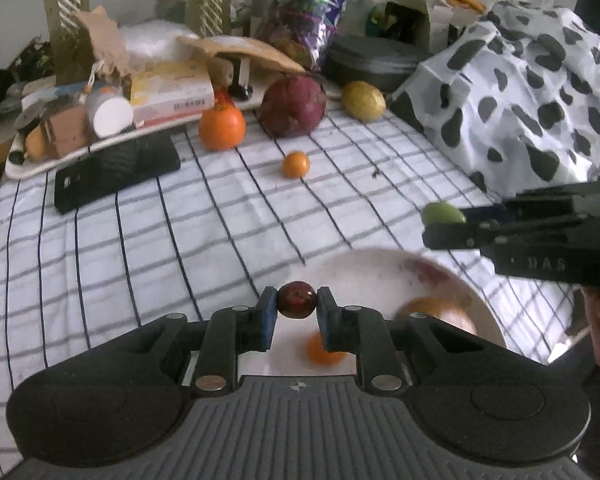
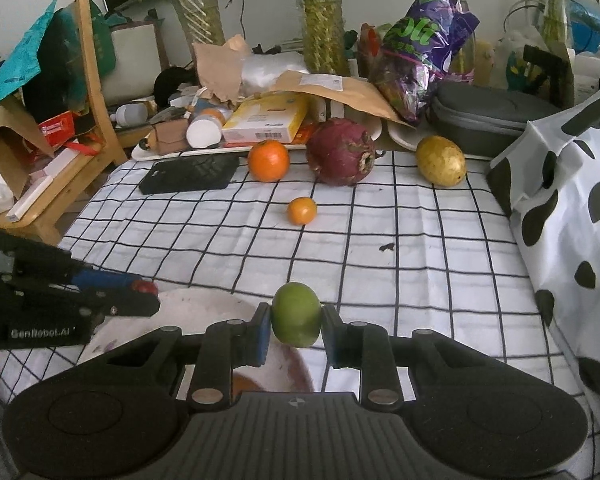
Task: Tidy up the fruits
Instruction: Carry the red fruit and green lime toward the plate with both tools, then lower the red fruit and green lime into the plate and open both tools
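Note:
My left gripper is shut on a small dark red fruit above the white plate; the plate holds an orange fruit and another fruit. My right gripper is shut on a green fruit over the plate's rim. On the checked cloth lie a small orange, a big orange, a dragon fruit and a yellow mango. The right gripper also shows in the left wrist view, and the left gripper in the right wrist view.
A black phone lies at the cloth's far left beside a cluttered tray. A spotted bag fills the right side. A grey case, vases and packets stand at the back. A wooden chair stands left.

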`<state>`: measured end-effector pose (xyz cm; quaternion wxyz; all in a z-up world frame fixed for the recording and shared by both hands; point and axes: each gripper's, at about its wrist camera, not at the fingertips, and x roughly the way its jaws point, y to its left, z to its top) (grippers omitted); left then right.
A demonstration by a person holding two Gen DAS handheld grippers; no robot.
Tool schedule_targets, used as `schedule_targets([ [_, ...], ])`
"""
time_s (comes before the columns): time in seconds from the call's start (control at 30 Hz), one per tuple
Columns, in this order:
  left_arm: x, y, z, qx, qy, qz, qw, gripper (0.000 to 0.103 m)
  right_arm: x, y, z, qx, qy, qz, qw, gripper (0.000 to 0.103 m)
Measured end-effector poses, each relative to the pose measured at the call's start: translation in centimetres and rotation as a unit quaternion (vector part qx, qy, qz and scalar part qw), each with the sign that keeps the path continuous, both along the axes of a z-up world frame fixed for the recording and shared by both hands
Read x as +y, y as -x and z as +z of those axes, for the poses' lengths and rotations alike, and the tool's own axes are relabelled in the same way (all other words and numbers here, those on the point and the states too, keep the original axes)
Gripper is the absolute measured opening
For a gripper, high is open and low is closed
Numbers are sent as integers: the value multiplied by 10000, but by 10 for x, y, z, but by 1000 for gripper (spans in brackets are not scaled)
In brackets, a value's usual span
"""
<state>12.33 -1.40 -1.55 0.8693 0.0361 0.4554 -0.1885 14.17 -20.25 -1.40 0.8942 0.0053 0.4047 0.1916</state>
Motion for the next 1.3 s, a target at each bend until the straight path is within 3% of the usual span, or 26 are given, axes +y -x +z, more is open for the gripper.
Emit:
schedule_targets([
  [0.33, -1, 20, -7, 81, -455, -42, 9989, 23, 2, 17, 0, 89, -146, -3, 9999, 28],
  [0.4, -1, 24, -8, 64, -542, -78, 9985, 37, 4, 17, 1, 109, -184, -4, 9998, 28],
  [0.47, -2, 30, -6, -44, -619, -128, 9980, 60, 6, 17, 0, 132, -204, 12, 9997, 28],
  [1.03, 5, 51, 1, -213, -494, -125, 9985, 62, 35, 0, -10, 630, -443, 145, 9969, 29],
  [1.07, 6, 51, 2, -211, -479, -109, 9986, 62, 35, -1, -12, 711, -493, 134, 9962, 32],
  [1.13, 7, 51, 2, -216, -461, -79, 9987, 62, 35, -4, -15, 842, -628, 94, 9944, 54],
  [1.17, 8, 51, 2, -218, -458, -71, 9987, 62, 34, -3, -14, 821, -663, 68, 9944, 59],
  [1.23, 8, 51, 3, -221, -451, -49, 9987, 62, 31, 0, -11, 700, -637, 17, 9955, 78],
  [1.3, 8, 54, 3, -223, -426, 1, 9988, 62, 27, 4, -7, 578, -591, -42, 9966, 84],
])
